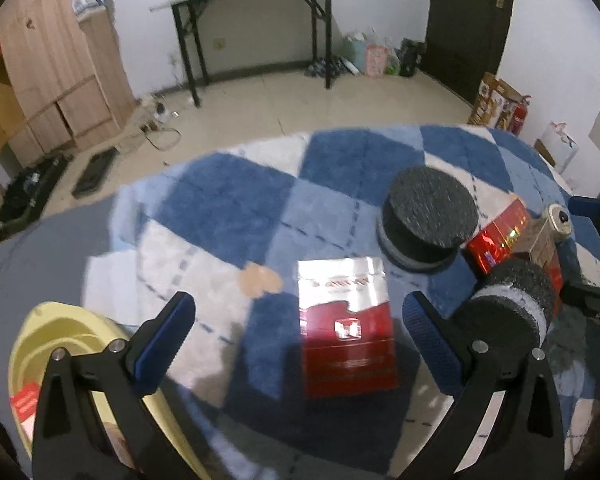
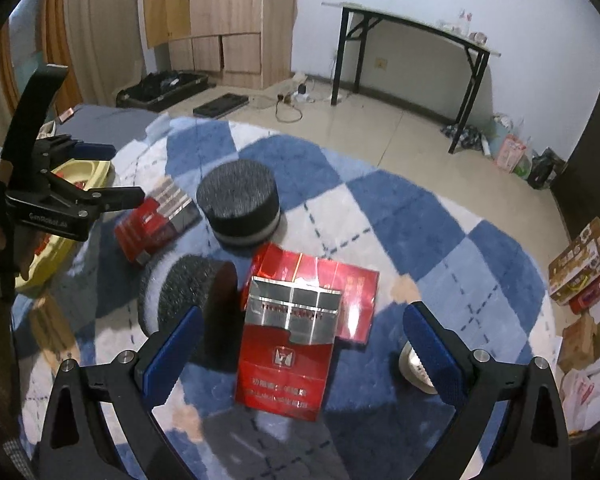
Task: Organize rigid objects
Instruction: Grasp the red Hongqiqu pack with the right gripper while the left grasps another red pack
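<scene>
Risk, left pack: the left gripper (image 1: 296, 336) has its jaws wide apart around the red-and-silver cigarette pack (image 1: 346, 326); the pack is glossy and lies flat on a soft blue-and-white checked rug (image 1: 228, 204), so closing too high would probably skid off its edges or push it into the pile.
Risk, right pack: the right gripper (image 2: 300, 344) is also spread wide, holding nothing, with a second red cigarette pack (image 2: 286, 344) between its fingers; this pack leans on a flat red carton (image 2: 352, 292) behind it, so a careless squeeze could drag both.
Risk, neighbours: a black foam roller on its side (image 2: 184, 300) sits just left of the right gripper's near finger and could be knocked into a roll.
Look of the packs: rigid, rectangular, red lower half, silver top band, shiny film; print too blurred to read.
Further out: an upright black foam disc (image 2: 238, 204) stands beyond; a metal can end (image 2: 414, 364) shows near the right finger.
Likely destination: a yellow tray (image 1: 56, 332) at the near left of the left wrist view, already holding something red.
</scene>
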`<move>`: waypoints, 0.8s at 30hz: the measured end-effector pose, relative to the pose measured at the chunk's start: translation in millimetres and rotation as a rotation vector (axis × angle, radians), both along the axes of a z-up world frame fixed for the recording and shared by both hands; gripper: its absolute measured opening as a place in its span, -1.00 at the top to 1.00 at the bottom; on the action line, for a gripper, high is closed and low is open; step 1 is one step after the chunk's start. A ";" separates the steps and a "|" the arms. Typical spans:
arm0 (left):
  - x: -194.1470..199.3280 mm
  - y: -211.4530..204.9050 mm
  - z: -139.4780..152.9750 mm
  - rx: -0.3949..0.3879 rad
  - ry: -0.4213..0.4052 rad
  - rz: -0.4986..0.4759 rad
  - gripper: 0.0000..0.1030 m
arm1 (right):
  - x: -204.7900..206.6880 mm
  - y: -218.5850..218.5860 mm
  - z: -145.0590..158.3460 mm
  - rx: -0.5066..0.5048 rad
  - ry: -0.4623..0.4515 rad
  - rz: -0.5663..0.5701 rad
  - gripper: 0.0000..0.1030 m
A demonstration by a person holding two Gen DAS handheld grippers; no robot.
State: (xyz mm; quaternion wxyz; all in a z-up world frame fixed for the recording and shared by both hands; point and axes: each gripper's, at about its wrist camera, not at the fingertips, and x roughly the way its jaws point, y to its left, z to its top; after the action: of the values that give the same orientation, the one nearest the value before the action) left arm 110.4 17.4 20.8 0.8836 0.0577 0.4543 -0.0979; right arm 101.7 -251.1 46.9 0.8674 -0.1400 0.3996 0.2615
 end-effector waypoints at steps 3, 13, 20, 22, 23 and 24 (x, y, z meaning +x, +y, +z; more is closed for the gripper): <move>3.3 -9.3 -13.3 0.026 0.036 -0.017 -1.00 | 4.7 1.2 -8.0 -0.020 0.022 0.005 -0.91; 6.8 -30.8 -34.6 0.073 0.075 -0.049 -1.00 | 2.5 3.2 -13.9 -0.050 0.032 0.034 -0.84; 5.9 -28.3 -32.8 0.046 0.069 -0.046 -1.00 | 2.5 -4.4 -20.8 -0.084 0.049 0.048 -0.83; 7.5 -28.9 -35.3 0.045 0.072 -0.048 -1.00 | 4.5 2.5 -28.1 -0.102 0.065 0.058 -0.83; 8.5 -28.3 -37.5 0.045 0.078 -0.045 -1.00 | 6.2 5.3 -31.4 -0.107 0.072 0.065 -0.83; 10.4 -28.5 -39.1 0.045 0.084 -0.044 -1.00 | 7.5 7.8 -34.5 -0.112 0.079 0.068 -0.83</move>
State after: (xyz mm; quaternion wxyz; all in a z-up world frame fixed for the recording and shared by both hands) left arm 120.8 -11.1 -18.4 0.8598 0.0834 0.4919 -0.1092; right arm 109.2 -243.3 12.4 0.8323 -0.1913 0.4426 0.2734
